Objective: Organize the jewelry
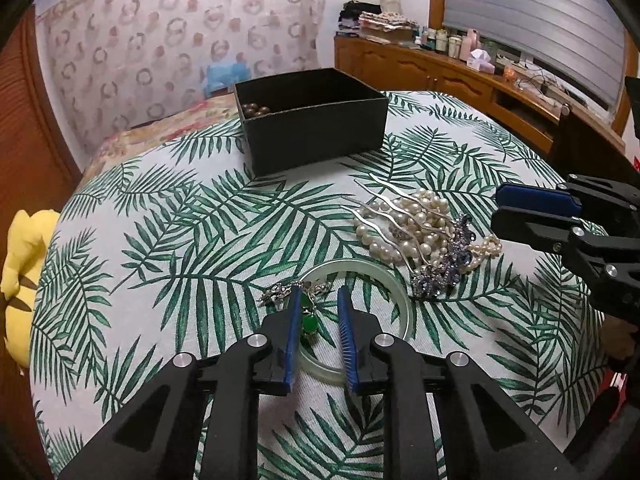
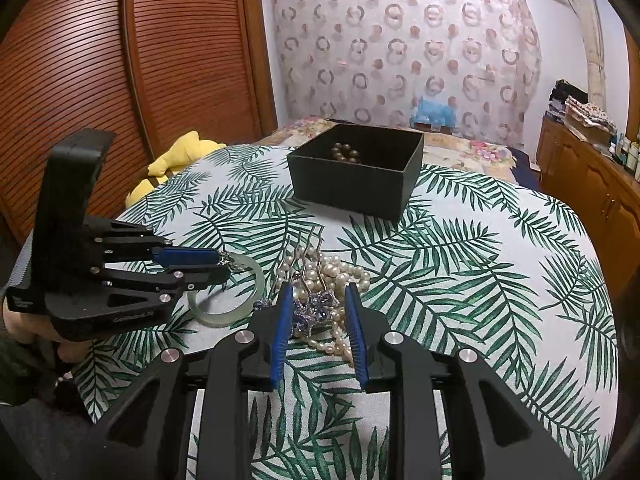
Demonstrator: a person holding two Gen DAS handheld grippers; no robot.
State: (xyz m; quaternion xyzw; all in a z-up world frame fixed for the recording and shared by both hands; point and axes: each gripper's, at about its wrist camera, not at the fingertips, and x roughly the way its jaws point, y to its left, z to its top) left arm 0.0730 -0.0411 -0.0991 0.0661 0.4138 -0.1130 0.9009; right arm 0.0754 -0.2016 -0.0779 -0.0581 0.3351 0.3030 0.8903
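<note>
The jewelry lay in two places on a cloth (image 1: pixel 168 216) printed with green palm fronds. Near its front edge sat a pale green bangle (image 1: pixel 394 284), lying flat, with a silver-and-green pendant (image 1: pixel 308 320) draped across its rim. Just beside the bangle was a heap: pearl strands (image 1: pixel 404 220), a silver wavy-pronged comb (image 1: pixel 384 200) and a purple-stoned brooch (image 1: pixel 444 268), all tangled and touching.

The left gripper (image 1: pixel 318 300) pointed down at the pendant, its blue pads narrowly parted either side of the green stones; the left pad looked close against them, the right stood clear. The right gripper (image 2: pixel 318 292) hung over the heap, its pads a little apart with brooch and pearls between them; whether they pressed on anything could not be told.

Farther back on the cloth stood an open black box (image 2: pixel 352 188), brown beads (image 2: pixel 346 152) in its far corner.

The cloth covered a raised surface on a bed; a floral bedspread (image 2: pixel 460 144) showed behind the box, and a yellow plush toy (image 2: pixel 176 156) lay at the cloth's left side. Behind rose a curtain (image 2: pixel 400 40) patterned with rings, with slatted wooden doors (image 2: pixel 120 60) to the left and a wooden sideboard (image 1: pixel 440 68) with bottles and folded cloth under a shuttered window (image 1: pixel 532 16) to the right.
</note>
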